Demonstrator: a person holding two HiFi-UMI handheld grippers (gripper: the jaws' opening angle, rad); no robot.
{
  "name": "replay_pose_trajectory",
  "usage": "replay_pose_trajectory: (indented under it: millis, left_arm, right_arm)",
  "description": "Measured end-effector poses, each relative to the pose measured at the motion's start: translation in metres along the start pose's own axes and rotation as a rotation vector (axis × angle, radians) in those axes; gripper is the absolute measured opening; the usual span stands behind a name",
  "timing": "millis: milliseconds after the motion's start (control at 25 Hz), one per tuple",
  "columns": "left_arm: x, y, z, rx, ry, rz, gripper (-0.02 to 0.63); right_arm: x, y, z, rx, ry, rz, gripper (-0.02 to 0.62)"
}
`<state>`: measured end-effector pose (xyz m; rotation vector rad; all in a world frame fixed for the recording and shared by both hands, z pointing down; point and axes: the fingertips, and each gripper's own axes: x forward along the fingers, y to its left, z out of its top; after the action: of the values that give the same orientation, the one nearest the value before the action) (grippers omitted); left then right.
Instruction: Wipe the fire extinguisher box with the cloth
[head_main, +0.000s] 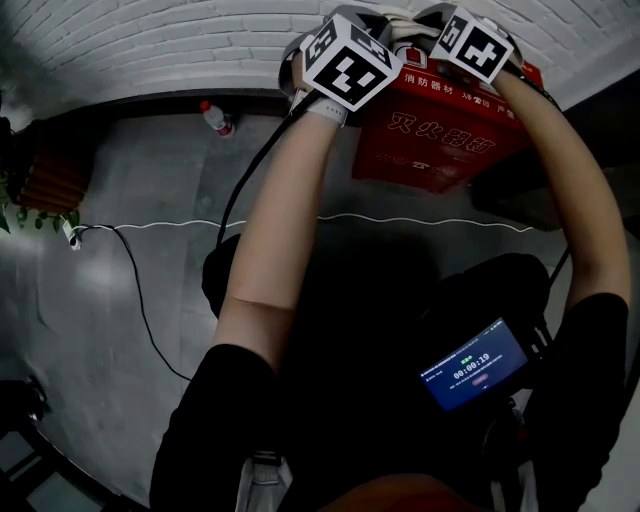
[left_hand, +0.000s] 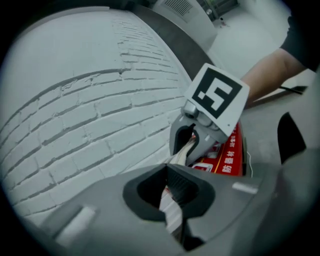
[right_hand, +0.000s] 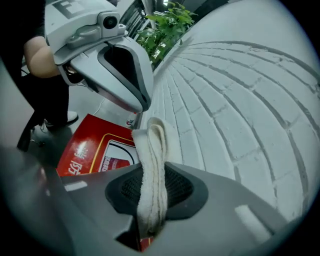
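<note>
The red fire extinguisher box (head_main: 440, 140) stands on the floor against the white brick wall; it also shows as the box (left_hand: 231, 157) and the box (right_hand: 85, 150). A whitish cloth is stretched between both grippers above the box's top, close to the wall. My left gripper (head_main: 345, 65) is shut on one end of the cloth (left_hand: 169, 212). My right gripper (head_main: 470, 45) is shut on the other end of the cloth (right_hand: 152, 150). In the left gripper view the right gripper (left_hand: 192, 142) faces me with cloth in its jaws. The left gripper (right_hand: 117, 65) hangs just above in the right gripper view.
The brick wall (head_main: 150, 40) runs along the back. A small bottle (head_main: 216, 118) stands at its foot, left of the box. A white cable (head_main: 400, 220) and a black cable (head_main: 135, 290) cross the grey floor. A plant (head_main: 30, 215) is at far left. A lit screen (head_main: 472, 365) sits at my waist.
</note>
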<state>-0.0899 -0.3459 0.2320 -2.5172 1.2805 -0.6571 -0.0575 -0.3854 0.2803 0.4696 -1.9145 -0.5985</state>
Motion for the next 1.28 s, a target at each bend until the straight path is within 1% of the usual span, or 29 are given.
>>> replay_pose_trajectory:
  millis: [200,440,720,800,920,1040,1160,1280]
  left_arm:
    - [-0.011,-0.007,0.005,0.019,0.016,-0.020,-0.002]
    - [-0.030,-0.014,0.014,0.048,0.015,-0.013,-0.002]
    - [-0.041,-0.032,0.026,0.097,0.017,-0.018,-0.002]
    - [-0.034,-0.040,0.028,0.119,0.020,-0.021,-0.002]
    - [-0.034,-0.051,0.036,0.155,0.017,-0.034,-0.002]
    - [-0.036,-0.057,0.044,0.189,0.030,-0.045,-0.002]
    - [-0.029,-0.063,0.050,0.215,0.034,-0.049,-0.002]
    - [-0.016,-0.069,0.056,0.254,0.050,-0.060,-0.002]
  right_arm:
    - [-0.014,0.029,0.011,-0.029,-0.002,0.038,0.071]
    - [-0.038,0.067,0.023,-0.037,-0.030,0.072,0.071]
    - [-0.061,0.102,0.024,-0.046,-0.045,0.125,0.077]
    - [-0.063,0.103,0.016,-0.057,-0.059,0.105,0.077]
    - [-0.081,0.090,0.003,-0.057,-0.074,0.037,0.077]
    - [-0.108,0.063,-0.016,-0.003,-0.065,-0.017,0.078]
    - [-0.126,0.028,-0.047,0.058,-0.047,-0.086,0.078]
    - [-0.135,-0.002,-0.078,0.067,-0.007,-0.152,0.078]
